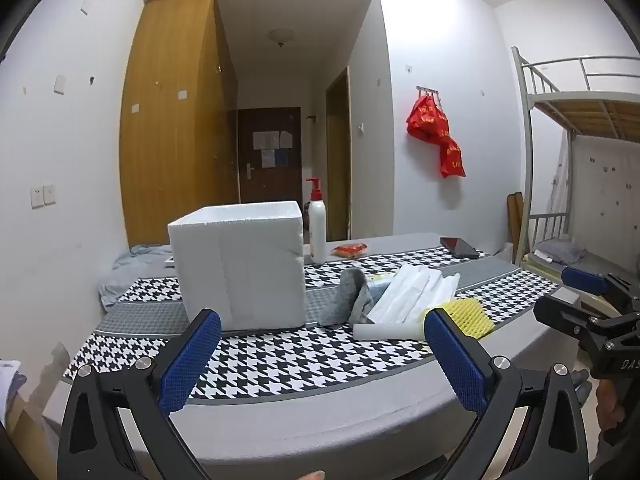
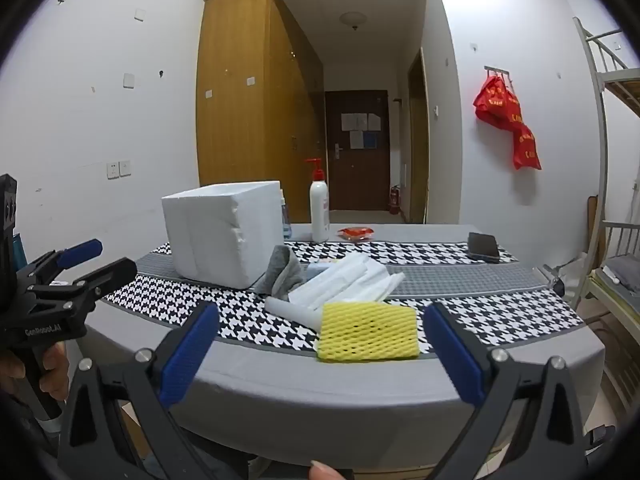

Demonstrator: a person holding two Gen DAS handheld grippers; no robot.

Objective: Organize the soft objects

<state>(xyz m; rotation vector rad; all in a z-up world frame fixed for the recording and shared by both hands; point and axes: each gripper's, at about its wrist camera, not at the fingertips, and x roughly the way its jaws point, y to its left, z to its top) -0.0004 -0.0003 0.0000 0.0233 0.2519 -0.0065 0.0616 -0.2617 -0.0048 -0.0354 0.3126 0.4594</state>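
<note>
so both tools are spread wide w/ nothing between the pads. right tool [image 2: 320, 344] hangs off the near edge of the tabletop [image 2: 360, 396], lined up on the yellow foam net [image 2: 368, 332], which lies flat just inside that edge. left tool [image 1: 322, 354] hangs off the same edge further left, facing the white foam box [image 1: 240, 268] that stands toward the tabletop's left side.

soft stuff sits in a loose pile mid-tabletop, right of the box: grey cloth [image 2: 282, 272] slumped against the box's right side, white foam sheets [image 2: 352, 280] stacked next to it, a white foam roll [image 2: 292, 308] touching the net's left end.

handling, my guess: all v. light and squashy. net is springy mesh, prob. best pinched across a short end or the near long edge; it'll flop, not slip. sheets may fan apart if taken from one corner, so grab the whole stack mid-edge. cloth is limp, take a bunched fold. roll could crush; close gently around its middle. box looks like the likely bin, can't tell for sure.
</note>
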